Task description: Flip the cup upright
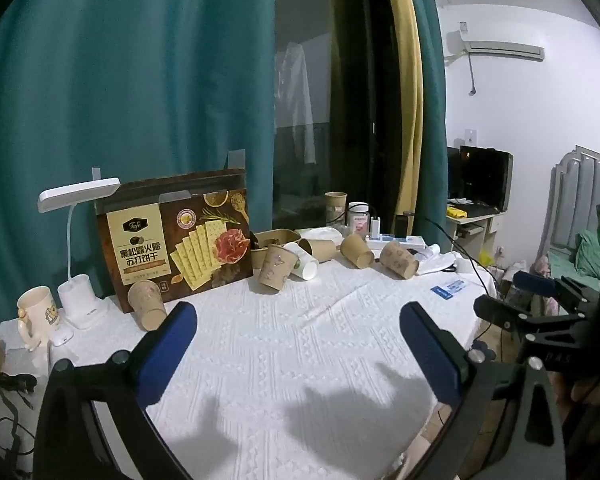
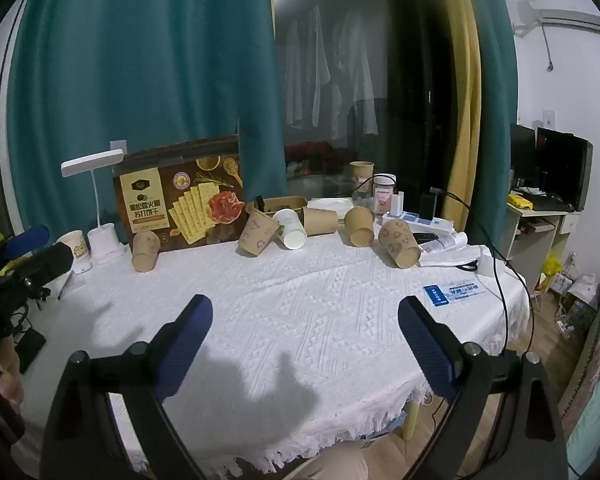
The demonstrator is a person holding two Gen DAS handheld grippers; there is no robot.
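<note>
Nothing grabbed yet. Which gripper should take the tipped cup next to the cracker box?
Left, probably. Both the left gripper and right gripper are open and empty, but the tipped cup lies just beyond the left one's own left fingertip; from the right it's far off.

A white-clothed table [image 2: 300, 304] bears tipped paper cups [image 2: 398, 244], a cracker box [image 2: 182, 204] and a desk lamp [image 2: 100, 204].

My fingers [image 1: 432, 354] wear blue pads on black frames. The tablecloth [image 2: 300, 304] below them is white with a raised diamond weave. The paper cups [image 2: 399, 243] are tan kraft, some printed with faint figures; one cup [image 2: 291, 229] is white. The cracker box [image 1: 176, 240] is dark brown and cream; the curtain [image 1: 140, 80] is teal.
</note>
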